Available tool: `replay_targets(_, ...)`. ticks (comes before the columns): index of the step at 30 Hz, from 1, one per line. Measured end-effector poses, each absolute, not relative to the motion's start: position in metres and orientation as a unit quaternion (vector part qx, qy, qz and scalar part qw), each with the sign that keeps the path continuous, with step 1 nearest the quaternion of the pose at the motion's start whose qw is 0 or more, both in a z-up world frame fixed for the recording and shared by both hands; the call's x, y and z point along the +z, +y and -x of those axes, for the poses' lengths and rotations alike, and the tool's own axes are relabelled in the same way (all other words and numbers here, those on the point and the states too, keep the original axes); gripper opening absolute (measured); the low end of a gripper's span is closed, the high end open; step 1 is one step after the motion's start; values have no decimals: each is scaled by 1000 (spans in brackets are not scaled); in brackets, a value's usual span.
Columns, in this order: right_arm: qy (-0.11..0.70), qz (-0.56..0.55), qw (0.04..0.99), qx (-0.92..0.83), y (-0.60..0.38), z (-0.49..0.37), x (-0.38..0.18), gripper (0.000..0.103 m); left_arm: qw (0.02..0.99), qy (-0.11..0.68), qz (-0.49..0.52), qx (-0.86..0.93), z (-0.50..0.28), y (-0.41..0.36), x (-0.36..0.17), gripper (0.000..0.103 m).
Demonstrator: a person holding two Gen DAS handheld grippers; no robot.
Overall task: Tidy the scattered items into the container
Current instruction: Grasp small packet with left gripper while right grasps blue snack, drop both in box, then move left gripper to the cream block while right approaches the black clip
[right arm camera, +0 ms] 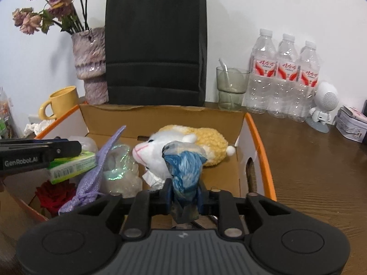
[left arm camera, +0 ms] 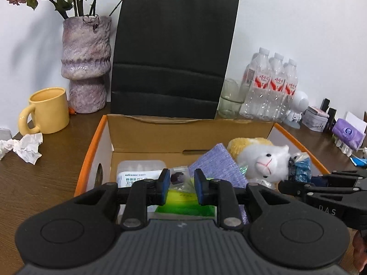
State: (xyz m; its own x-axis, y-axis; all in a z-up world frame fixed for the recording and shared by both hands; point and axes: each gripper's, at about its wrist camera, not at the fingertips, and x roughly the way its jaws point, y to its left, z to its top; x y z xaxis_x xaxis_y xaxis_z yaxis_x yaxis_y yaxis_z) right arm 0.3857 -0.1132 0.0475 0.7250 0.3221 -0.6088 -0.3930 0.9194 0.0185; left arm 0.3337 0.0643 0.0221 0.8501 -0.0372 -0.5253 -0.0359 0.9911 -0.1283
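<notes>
An open cardboard box with orange edges stands in front of me. It holds a white and yellow plush toy, a purple cloth, a white "winner" pack, a green pack, a red rose and clear wrap. My left gripper is shut on the green pack over the box. My right gripper is shut on a blue wrapped bundle above the box.
Behind the box stand a black paper bag, a purple vase with dried flowers, a yellow mug, a glass and water bottles. Crumpled tissue lies left. A white speaker figure and tins stand right.
</notes>
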Motion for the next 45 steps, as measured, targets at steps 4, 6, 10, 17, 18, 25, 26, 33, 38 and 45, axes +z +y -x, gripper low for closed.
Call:
replay_targets(4, 315, 60, 927, 195, -112, -381, 50, 67, 960, 273, 57, 10, -332, 61, 22, 65)
replay_targets(6, 309, 67, 929, 194, -111, -378, 53, 81, 961, 272, 54, 13, -331, 60, 23, 80)
replay_targets(10, 310, 74, 928, 193, -108, -374, 57, 98, 964, 263, 36, 13, -328, 53, 26, 103)
replay_targets(17, 313, 80, 927, 193, -108, -371, 60, 103, 964, 266, 26, 18, -326, 46, 29, 103)
replay_targets(18, 313, 80, 927, 192, -108, -371, 60, 103, 963, 266, 26, 20, -325, 46, 29, 103)
replay_targets(25, 312, 79, 928, 189, -110, -370, 62, 103, 963, 266, 29, 27, -323, 48, 34, 103)
replay_targets(26, 310, 77, 928, 190, -111, -369, 64, 103, 964, 264, 30, 27, -322, 49, 36, 103)
replay_targets(33, 269, 41, 941, 200, -135, -348, 94, 103, 973, 227, 42, 20, -295, 57, 60, 103)
replay_targets(38, 241, 30, 953, 183, -164, -324, 106, 103, 976, 213, 41, 13, -265, 65, 68, 103)
replay_targets(45, 243, 37, 956, 159, -197, -288, 93, 103, 977, 211, 29, 6, -218, 72, 63, 103)
